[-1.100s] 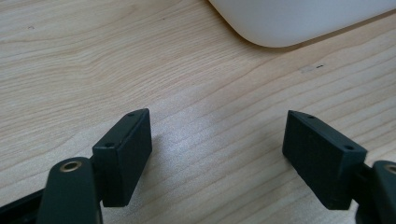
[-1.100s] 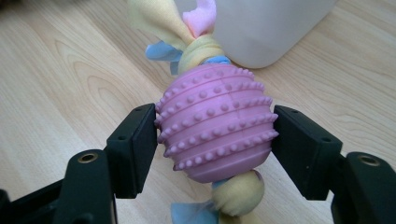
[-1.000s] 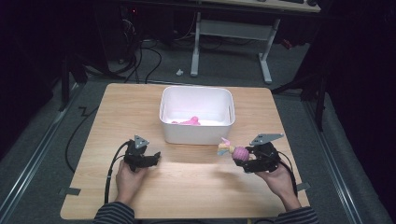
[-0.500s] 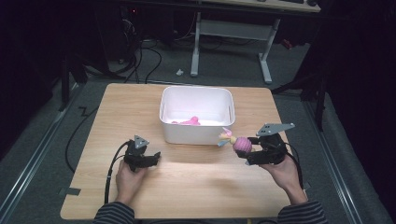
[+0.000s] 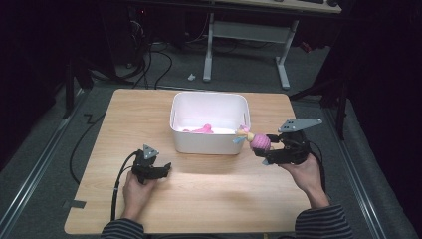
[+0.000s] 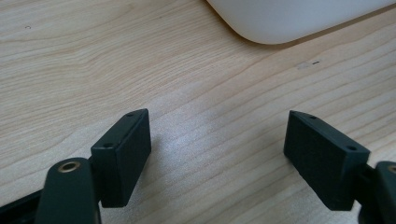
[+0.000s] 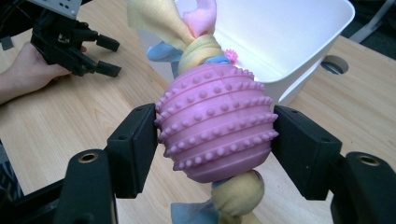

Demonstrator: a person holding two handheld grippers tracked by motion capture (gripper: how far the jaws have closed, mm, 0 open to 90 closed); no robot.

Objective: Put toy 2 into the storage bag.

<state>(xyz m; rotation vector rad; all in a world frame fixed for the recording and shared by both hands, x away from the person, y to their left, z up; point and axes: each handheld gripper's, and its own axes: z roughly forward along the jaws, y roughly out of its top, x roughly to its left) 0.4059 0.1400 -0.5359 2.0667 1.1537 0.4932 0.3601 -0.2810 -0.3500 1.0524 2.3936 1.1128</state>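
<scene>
A pink knobbly rubber ball toy (image 5: 260, 143) with yellow, blue and pink cloth knots at both ends hangs in the air by the right front corner of the white bin (image 5: 209, 142). My right gripper (image 5: 267, 150) is shut on it. In the right gripper view both pads press the ball (image 7: 210, 93) at its sides, right gripper (image 7: 215, 127), with the bin (image 7: 299, 42) just behind. A pink item (image 5: 201, 129) lies inside the bin. My left gripper (image 5: 164, 169) rests low on the wooden table (image 5: 224, 199) in front of the bin's left corner, open, with bare wood between its jaws (image 6: 219, 126).
The left hand and its gripper (image 7: 112, 57) appear far off in the right gripper view. A round cable hole (image 7: 334, 65) sits in the tabletop beyond the bin. Cables and a white desk frame (image 5: 281, 59) lie on the floor behind the table.
My right gripper has risen with the pink toy and drawn closer to the bin's right front corner. The left gripper has stayed in place.
</scene>
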